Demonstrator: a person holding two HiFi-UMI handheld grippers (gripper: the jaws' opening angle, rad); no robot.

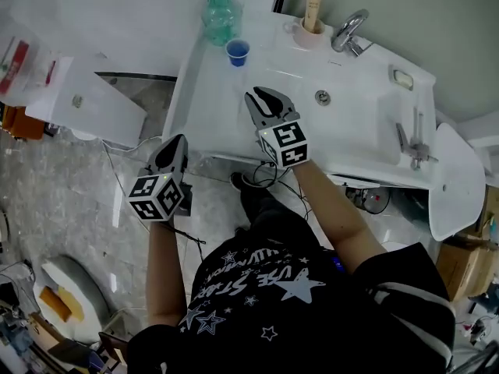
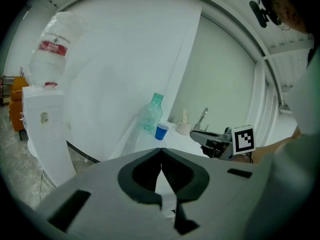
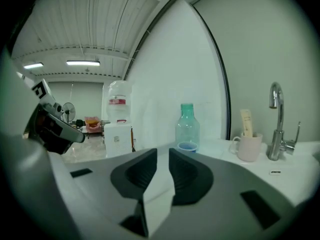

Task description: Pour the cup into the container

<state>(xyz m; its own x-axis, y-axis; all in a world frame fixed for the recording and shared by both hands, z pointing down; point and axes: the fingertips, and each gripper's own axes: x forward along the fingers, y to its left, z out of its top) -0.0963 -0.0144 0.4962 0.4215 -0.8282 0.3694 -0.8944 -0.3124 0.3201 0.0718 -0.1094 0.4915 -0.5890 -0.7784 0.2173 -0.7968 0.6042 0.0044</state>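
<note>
A small blue cup point(image 1: 238, 51) stands on the white sink counter point(image 1: 203, 107), just in front of a teal plastic bottle point(image 1: 219, 10). Both show ahead in the left gripper view, cup point(image 2: 161, 130) and bottle point(image 2: 152, 113), and in the right gripper view, cup point(image 3: 187, 146) and bottle point(image 3: 187, 124). My right gripper point(image 1: 261, 93) hovers over the counter a short way in front of the cup; its jaws point(image 3: 163, 151) stand a narrow gap apart with nothing between them. My left gripper point(image 1: 181, 137) hangs off the counter's near left edge, over the floor, its jaws point(image 2: 161, 151) shut and empty.
A beige mug point(image 1: 309, 31) holding a stick and a chrome faucet point(image 1: 348, 29) stand at the back of the sink basin point(image 1: 351, 115). A white water dispenser point(image 2: 45, 129) stands on the floor to the left. Cables hang under the counter.
</note>
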